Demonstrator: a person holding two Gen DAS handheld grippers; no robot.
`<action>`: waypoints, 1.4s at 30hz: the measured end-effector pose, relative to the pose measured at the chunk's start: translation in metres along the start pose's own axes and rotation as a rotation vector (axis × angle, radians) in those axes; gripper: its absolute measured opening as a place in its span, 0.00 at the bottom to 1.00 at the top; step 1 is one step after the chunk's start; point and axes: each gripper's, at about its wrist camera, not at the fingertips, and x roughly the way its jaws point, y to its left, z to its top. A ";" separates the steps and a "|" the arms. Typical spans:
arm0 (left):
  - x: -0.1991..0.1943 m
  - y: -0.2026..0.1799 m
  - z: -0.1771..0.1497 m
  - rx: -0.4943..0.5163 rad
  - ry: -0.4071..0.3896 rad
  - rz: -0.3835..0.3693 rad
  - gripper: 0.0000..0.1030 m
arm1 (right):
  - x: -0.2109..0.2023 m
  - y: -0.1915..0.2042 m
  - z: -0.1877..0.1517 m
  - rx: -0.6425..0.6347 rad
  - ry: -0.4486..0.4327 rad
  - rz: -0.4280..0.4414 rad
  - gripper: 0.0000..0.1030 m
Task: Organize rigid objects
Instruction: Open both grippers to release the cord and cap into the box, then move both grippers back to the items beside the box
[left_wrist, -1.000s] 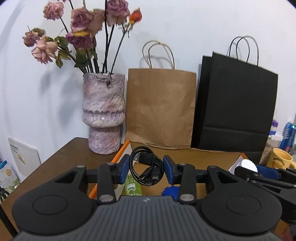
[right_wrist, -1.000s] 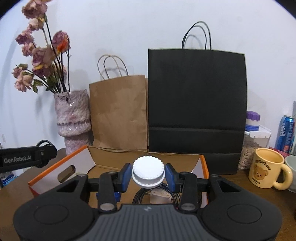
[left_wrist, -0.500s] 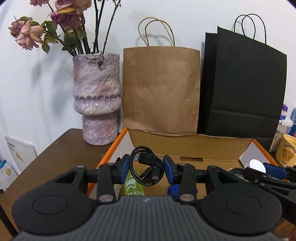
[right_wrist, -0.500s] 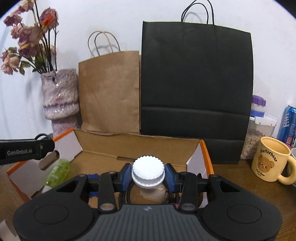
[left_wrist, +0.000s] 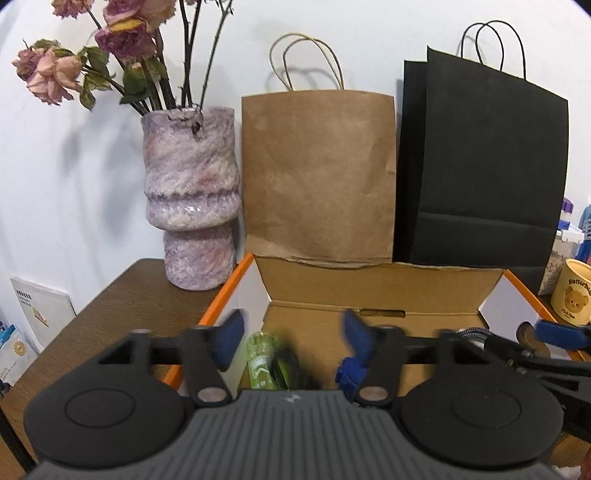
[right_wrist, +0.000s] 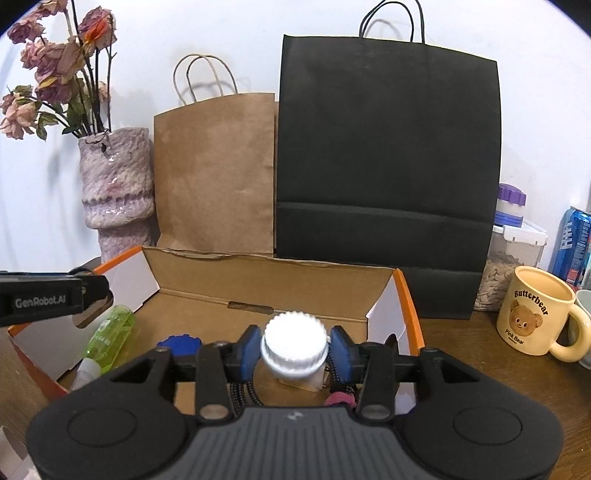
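Over the open box: both hand-held grippers hang above a cardboard box (right_wrist: 266, 291) with orange edges, set on a brown table (left_wrist: 122, 291) against a white wall.

Left gripper (left_wrist: 291, 341): jaws opening and spread wide, nothing between the blue pads. A dark blurred shape lies just below them beside a green bottle (left_wrist: 264, 356) near the box's left wall; it cannot be made out for sure.

Right gripper (right_wrist: 295, 349): jaws opening, with the white ridged cap (right_wrist: 294, 345) between them. A thin gap seems to show at each pad, so the cap looks let go rather than pinched.

Box contents: seen from the right wrist, the green bottle (right_wrist: 110, 334) lies along the left wall, a blue ridged lid (right_wrist: 179, 343) near the middle of the floor, a braided cable (right_wrist: 240, 393) and a pale object under the cap at the right end.

Backdrop: brown paper bag (right_wrist: 216, 173), black paper bag (right_wrist: 388, 177), and a vase of dried roses (right_wrist: 116, 192) at the table's far left corner. A bear mug (right_wrist: 535, 321) stands just right of the box.

Risk: the round cap may land on edge on the pale object or cable beneath it and roll, ending tilted against the right wall. The two grippers are close over the box; pulling out carelessly could knock one against the other or catch a raised flap and shift the box.
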 end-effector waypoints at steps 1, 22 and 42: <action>-0.001 0.000 0.000 0.002 -0.009 0.013 0.92 | -0.001 -0.001 0.000 0.004 -0.006 -0.007 0.73; -0.010 0.003 0.002 -0.019 -0.028 0.025 1.00 | -0.008 0.003 -0.001 -0.008 -0.026 -0.036 1.00; -0.073 0.033 -0.015 -0.038 -0.045 0.020 1.00 | -0.075 0.011 -0.025 -0.037 -0.101 -0.042 1.00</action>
